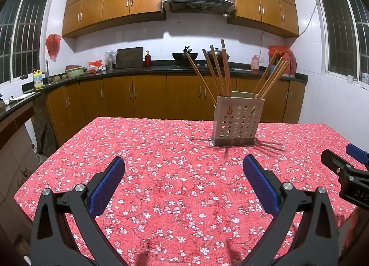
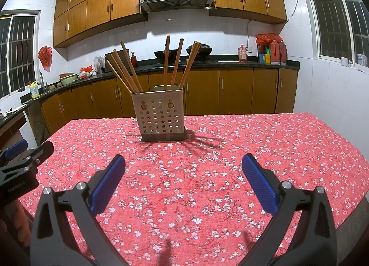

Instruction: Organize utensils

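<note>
Holder (image 2: 161, 116): upright on the floral tablecloth (image 2: 207, 173).
Chopsticks (image 2: 176, 65): standing in the holder, fanned out.
Left gripper (image 1: 183, 173): short of the holder, spread wide, empty.
Right gripper (image 2: 183, 172): short of the holder, spread wide, empty.

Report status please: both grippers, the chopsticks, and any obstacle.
Left gripper open, holding nothing; right gripper open, holding nothing. Chopsticks all standing in perforated holder on floral tablecloth. Nothing in the way.

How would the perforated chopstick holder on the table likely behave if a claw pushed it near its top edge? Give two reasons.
The chopstick holder would probably tip rather than slide: it stands tall on a narrow base. The chopsticks lean outward well above its rim, likely raising the weight. The floral tablecloth may grip the base or bunch up.
</note>
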A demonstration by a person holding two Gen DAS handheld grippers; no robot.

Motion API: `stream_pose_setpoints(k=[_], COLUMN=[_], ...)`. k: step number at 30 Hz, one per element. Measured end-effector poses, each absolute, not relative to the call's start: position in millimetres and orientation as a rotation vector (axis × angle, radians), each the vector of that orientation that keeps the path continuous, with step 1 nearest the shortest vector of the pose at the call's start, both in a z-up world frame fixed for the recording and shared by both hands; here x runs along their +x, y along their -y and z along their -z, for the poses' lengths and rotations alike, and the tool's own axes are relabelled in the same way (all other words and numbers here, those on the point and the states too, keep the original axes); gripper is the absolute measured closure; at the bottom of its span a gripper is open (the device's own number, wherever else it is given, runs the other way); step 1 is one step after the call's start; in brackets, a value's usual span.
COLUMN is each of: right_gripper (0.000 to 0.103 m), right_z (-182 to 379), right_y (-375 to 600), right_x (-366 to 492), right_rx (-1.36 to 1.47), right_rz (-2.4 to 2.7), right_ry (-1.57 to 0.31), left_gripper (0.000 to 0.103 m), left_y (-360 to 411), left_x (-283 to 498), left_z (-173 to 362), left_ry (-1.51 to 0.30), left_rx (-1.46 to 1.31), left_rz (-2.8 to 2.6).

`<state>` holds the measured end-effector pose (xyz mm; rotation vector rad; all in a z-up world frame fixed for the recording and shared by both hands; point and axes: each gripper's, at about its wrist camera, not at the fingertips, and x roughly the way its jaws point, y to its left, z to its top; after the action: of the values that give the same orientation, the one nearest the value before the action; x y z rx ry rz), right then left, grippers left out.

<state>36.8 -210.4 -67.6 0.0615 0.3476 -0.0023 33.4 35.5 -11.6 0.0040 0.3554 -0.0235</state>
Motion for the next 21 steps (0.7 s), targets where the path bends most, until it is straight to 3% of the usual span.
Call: stream_pose_setpoints(k=[21], right_gripper=[0.004], right_z=[67.7], right_y=[212.0], right_x=[36.5], right_rx=[0.063], right_rz=[0.0], right_ry=[-0.349], left_gripper=[0.002], left_y=[-39.5], left_x=[34.6], left_z=[10.5], left_ry=[-0.365], left_rx=[-0.002], left_rz=[0.025])
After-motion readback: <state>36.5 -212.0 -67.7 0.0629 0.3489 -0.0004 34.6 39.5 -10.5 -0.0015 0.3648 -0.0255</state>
